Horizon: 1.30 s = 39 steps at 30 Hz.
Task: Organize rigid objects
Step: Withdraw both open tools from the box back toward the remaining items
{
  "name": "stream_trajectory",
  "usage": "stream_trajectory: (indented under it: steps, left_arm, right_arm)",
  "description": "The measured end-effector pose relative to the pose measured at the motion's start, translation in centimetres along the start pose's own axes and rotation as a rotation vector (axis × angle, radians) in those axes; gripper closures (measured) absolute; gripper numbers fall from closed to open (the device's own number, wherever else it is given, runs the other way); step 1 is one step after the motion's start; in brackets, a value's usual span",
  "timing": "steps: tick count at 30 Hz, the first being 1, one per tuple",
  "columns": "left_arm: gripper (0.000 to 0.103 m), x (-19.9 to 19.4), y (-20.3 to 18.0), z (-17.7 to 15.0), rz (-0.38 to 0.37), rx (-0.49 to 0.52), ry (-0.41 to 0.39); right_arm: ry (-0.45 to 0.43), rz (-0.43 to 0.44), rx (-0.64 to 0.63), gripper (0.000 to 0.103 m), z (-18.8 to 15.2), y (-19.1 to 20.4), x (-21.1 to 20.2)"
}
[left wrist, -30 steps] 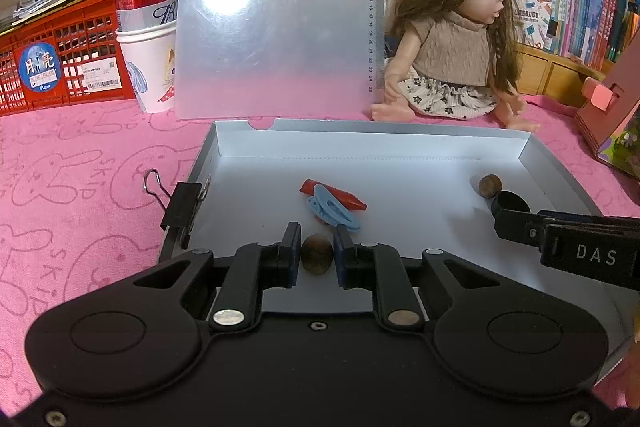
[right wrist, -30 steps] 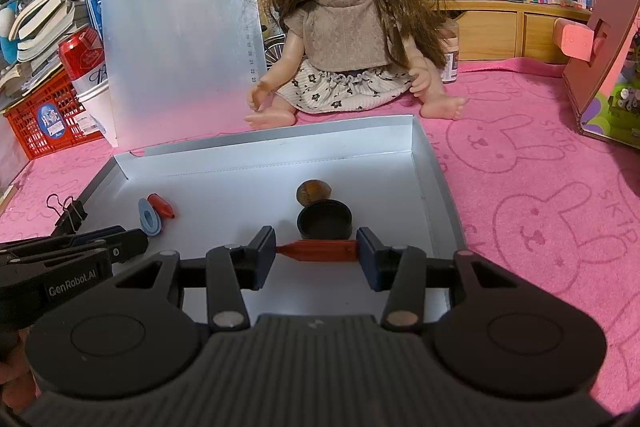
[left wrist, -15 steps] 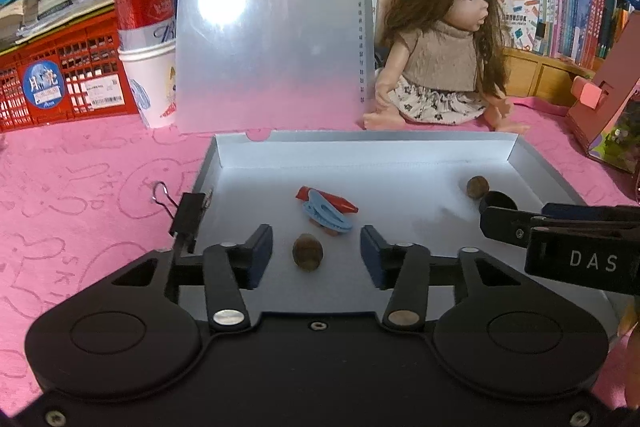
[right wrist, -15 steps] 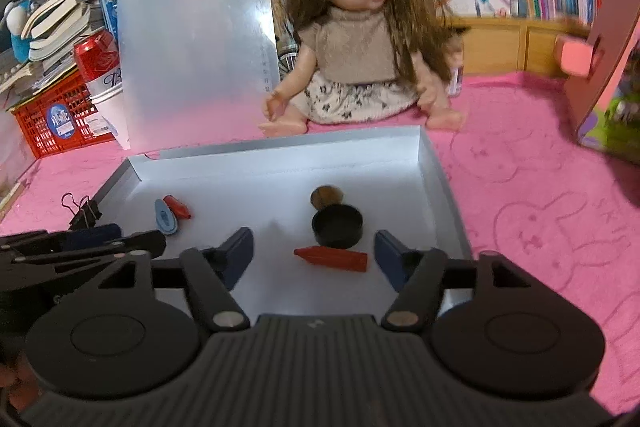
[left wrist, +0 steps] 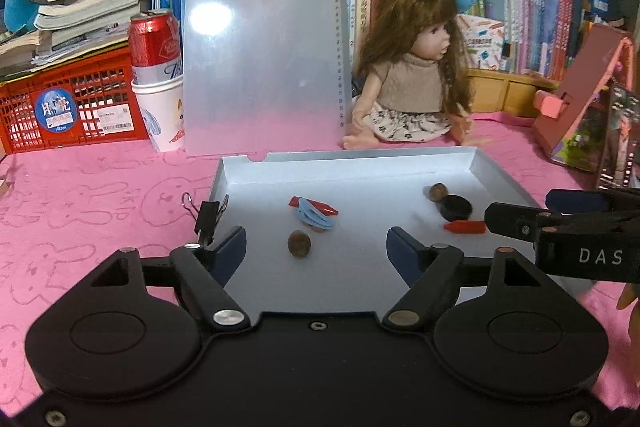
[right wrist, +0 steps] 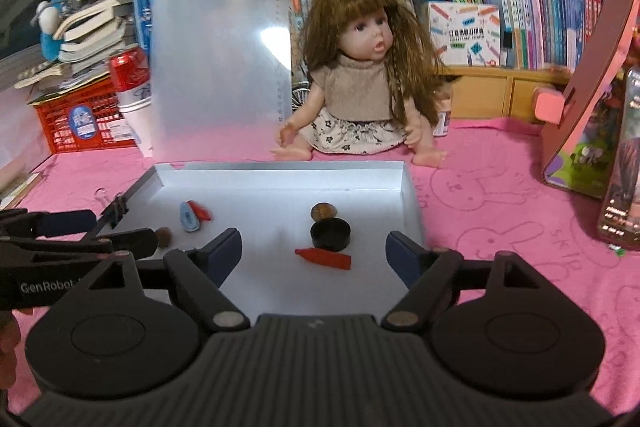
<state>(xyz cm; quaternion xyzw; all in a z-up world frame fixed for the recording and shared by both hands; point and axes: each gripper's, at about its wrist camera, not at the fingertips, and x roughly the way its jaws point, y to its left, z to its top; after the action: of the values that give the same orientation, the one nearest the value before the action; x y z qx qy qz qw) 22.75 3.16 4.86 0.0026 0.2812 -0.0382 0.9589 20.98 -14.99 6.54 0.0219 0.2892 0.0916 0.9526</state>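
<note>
- Nut (left wrist: 299, 243) lies loose on the floor of the white tray (left wrist: 460, 157), near its front left; a second ago it sat pinched between the left gripper (left wrist: 316, 245) fingers, so it has just been dropped off.
- Left jaws have just been opening and now stand spread wide, nothing pressed between them; the nut sits in the gap, touching neither pad.
- Red crayon (right wrist: 324, 258) lies flat on the tray floor, front right; a second ago the right gripper (right wrist: 314, 249) held it by its ends.
- Right jaws have just been opening too, now spread wide, crayon free between them.
- Both grippers sit higher and further back from the tray than a second ago, so both placements look done.
- Already in the tray: black cap (right wrist: 331, 231) just behind the crayon, second nut (right wrist: 322, 211) touching the cap's far side, blue clip (left wrist: 314, 219) resting on another red crayon (left wrist: 316, 206) mid-left.
- Black binder clip (left wrist: 208, 221) is clamped on the tray's left wall, near the left finger (left wrist: 228, 253); possible snag on the next reach.
- Around: pink bunny mat (left wrist: 100, 195), doll (right wrist: 360, 83) sitting behind the tray, frosted clipboard (left wrist: 262, 47) standing upright, red can (left wrist: 154, 45) in a paper cup (left wrist: 160, 115), red crate (left wrist: 68, 107), books behind.
- No loose rigid item shows on the mat, so the task is likely close to finished.
</note>
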Motion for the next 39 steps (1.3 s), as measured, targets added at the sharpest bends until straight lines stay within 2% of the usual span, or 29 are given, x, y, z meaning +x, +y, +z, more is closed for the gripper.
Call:
stream_trajectory:
  steps: [9,17,27,39]
  left_arm:
    - [0.026,-4.5,-0.2,-2.0,-0.041,0.008,-0.022]
    - [0.025,-8.6,-0.1,-5.4,-0.074,0.026,-0.039]
    - [0.026,-11.9,0.4,-9.3,-0.092,0.056,-0.020]
    - [0.030,-14.3,0.8,-12.7,-0.094,0.083,0.007]
  right_arm:
    - [-0.040,0.047,-0.070,0.013,-1.6,1.1,-4.7]
    - [-0.061,0.064,-0.135,0.011,-3.9,1.4,-8.1]
    - [-0.035,0.060,-0.182,0.010,-7.9,1.0,-10.6]
    - [-0.002,0.102,-0.234,0.011,-11.9,1.5,-12.8]
